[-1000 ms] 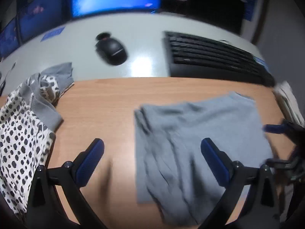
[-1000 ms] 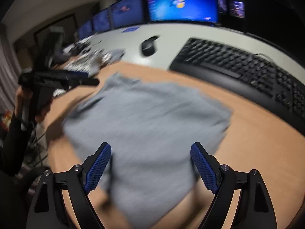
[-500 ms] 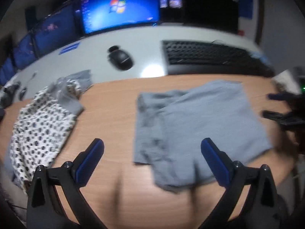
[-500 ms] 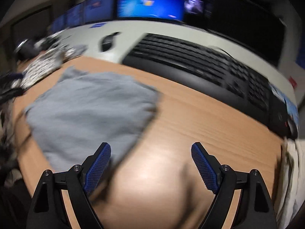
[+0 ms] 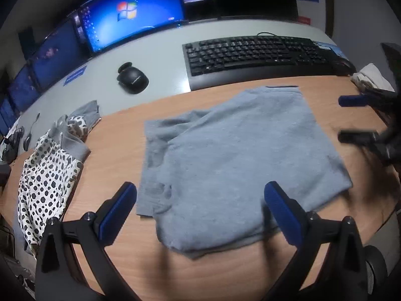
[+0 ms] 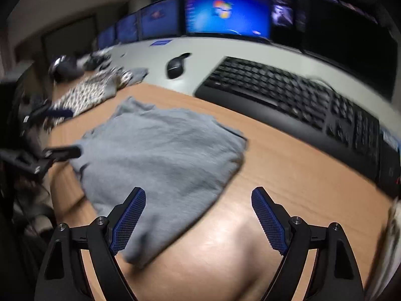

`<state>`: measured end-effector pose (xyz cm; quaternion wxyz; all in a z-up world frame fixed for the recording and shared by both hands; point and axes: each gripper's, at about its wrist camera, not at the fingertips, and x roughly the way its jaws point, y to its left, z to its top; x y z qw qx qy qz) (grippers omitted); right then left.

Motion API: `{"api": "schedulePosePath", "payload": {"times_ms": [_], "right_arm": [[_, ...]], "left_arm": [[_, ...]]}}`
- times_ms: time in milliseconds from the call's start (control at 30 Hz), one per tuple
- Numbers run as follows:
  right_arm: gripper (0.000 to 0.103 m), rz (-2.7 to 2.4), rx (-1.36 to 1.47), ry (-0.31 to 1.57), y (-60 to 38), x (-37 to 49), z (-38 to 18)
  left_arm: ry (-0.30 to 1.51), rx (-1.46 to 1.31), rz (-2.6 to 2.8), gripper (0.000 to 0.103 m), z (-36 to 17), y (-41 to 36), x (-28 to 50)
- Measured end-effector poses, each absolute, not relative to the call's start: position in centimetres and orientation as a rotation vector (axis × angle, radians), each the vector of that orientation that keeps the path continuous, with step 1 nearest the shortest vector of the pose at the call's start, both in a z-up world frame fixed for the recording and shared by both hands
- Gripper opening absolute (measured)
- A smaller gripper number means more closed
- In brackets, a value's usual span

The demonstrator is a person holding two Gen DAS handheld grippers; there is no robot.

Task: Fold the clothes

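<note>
Folded grey knit garment [image 5: 240, 160] lies flat on the light-brown wooden surface [image 5: 120, 145], roughly centre, a rumpled sleeve bunched at its left side in the left wrist view.

Left tool [image 5: 200, 215], black frame with blue pads: jaws wide apart, nothing held. It hangs over the near edge of the grey garment; the right pad is over the cloth's near part, the left pad over bare wood just beside the garment's left edge. Whether either pad touches the cloth cannot be told.

Right tool [image 6: 198, 218], same black frame, blue mesh pads: jaws wide apart, nothing between them. Left pad overlaps the garment's near corner, right pad over bare wood; the garment [image 6: 160, 155] lies ahead and to the left of it. In the left wrist view the right tool [image 5: 356, 116] shows blurred at the garment's right side, apart from the cloth.

White black-spotted garment with grey trim [image 5: 47, 175] lies crumpled at the surface's left end, well apart from the grey one. Black keyboard [image 5: 255, 52] and black computer mouse [image 5: 131, 76] sit on the grey desk section behind, under the lit blue monitor [image 5: 132, 22].
</note>
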<state>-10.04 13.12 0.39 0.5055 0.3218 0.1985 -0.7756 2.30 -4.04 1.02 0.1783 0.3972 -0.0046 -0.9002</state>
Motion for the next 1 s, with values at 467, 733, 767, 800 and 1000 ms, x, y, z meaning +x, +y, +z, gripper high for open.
{"api": "schedulePosePath", "payload": {"times_ms": [467, 733, 767, 800, 1000], "right_arm": [[0.087, -1.727, 0.85, 0.581, 8.4, -4.4, 0.3], [0.087, -1.742, 0.862, 0.606, 7.9, -4.3, 0.6], [0.087, -1.737, 0.867, 0.607, 7.8, -4.3, 0.5], [0.087, -1.734, 0.869, 0.612, 7.7, -4.3, 0.5], [0.087, -1.72, 0.863, 0.646, 7.3, -4.0, 0.4]], "left_arm": [[0.031, 1.152, -2.527, 0.102, 1.4, -2.2, 2.7], [0.033, 1.183, -2.479, 0.102, 1.5, -1.3, 3.0], [0.036, 1.187, -2.476, 0.102, 1.5, -1.3, 3.1], [0.046, 1.192, -2.476, 0.103, 1.5, -1.4, 3.2], [0.113, 1.23, -2.481, 0.103, 1.4, -2.4, 3.4]]}}
